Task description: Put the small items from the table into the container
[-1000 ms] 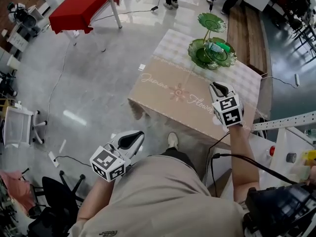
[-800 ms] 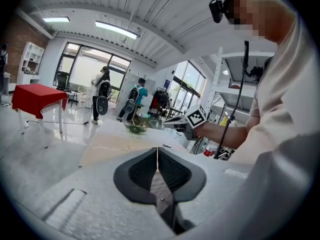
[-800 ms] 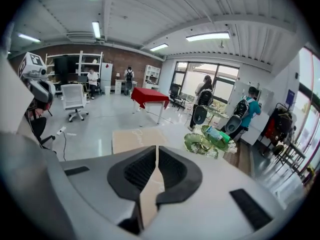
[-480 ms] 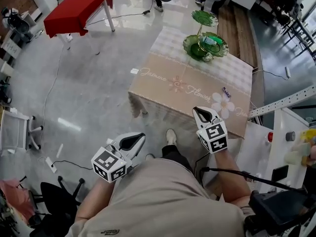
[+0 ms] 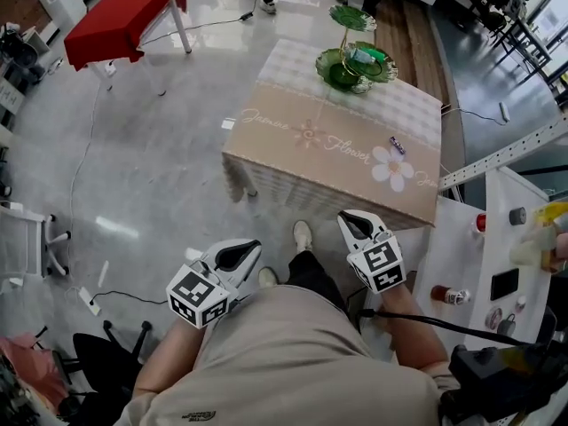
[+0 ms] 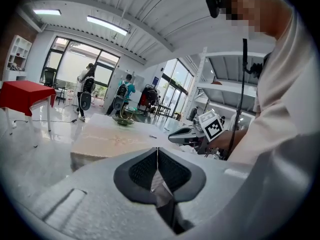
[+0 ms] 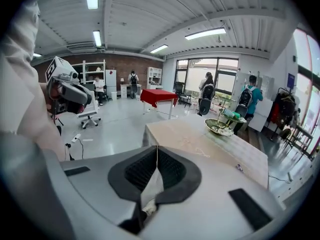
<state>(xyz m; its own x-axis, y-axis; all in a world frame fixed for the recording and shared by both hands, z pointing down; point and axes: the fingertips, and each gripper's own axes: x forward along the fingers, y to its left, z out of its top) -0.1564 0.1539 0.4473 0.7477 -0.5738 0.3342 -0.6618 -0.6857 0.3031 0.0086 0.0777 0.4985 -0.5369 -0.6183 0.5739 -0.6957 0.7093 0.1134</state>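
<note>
Back from the table [image 5: 293, 162], left gripper [image 5: 251, 246] and right gripper [image 5: 344, 216] hang at the waist, jaws closed on nothing, apparently between reaches; one item [image 5: 397, 145] lies near the table's edge, well apart from the green dish [image 5: 355, 65].

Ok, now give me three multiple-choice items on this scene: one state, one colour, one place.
1. The right gripper is: A wide open; B shut on an item; C shut, empty.
2. The stand is: A red; B green; C blue.
3. The small item lies: A on the stand; B on the cloth by the daisy; C in the right gripper.
C, its jaws meet with nothing between; B, both tiers are green; B, it sits just above the daisy print.
</note>
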